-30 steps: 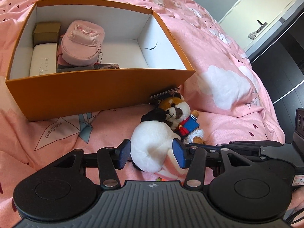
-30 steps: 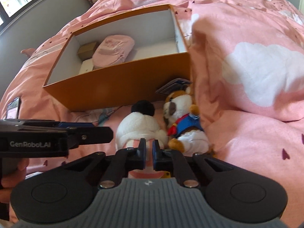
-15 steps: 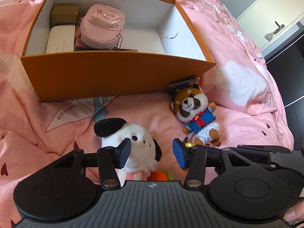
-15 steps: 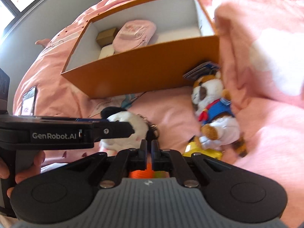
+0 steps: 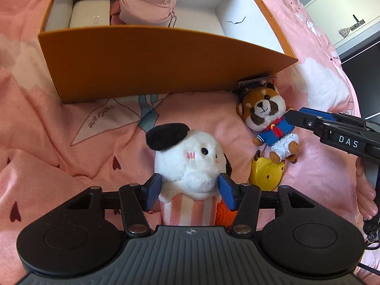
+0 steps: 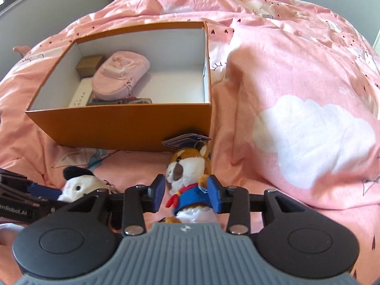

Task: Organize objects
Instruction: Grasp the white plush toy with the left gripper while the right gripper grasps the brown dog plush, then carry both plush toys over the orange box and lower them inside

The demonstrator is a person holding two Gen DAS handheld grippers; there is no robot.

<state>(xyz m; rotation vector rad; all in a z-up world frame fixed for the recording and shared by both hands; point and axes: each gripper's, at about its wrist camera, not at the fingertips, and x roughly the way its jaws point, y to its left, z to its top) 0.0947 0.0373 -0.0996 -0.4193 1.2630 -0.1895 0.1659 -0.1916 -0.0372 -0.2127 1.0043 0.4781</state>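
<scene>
Left gripper (image 5: pixel 189 185) jaws, just widened, straddle white plush (image 5: pixel 190 163), hiding orange toy (image 5: pixel 224 216). Right gripper (image 6: pixel 186 192) jaws, just opened, flank bear plush (image 6: pixel 190 185); box (image 6: pixel 118 128) at 12 o'clock.

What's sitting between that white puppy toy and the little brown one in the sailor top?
Only bare pink bedspread separates the white puppy and the brown plush, in the left wrist view.
</scene>
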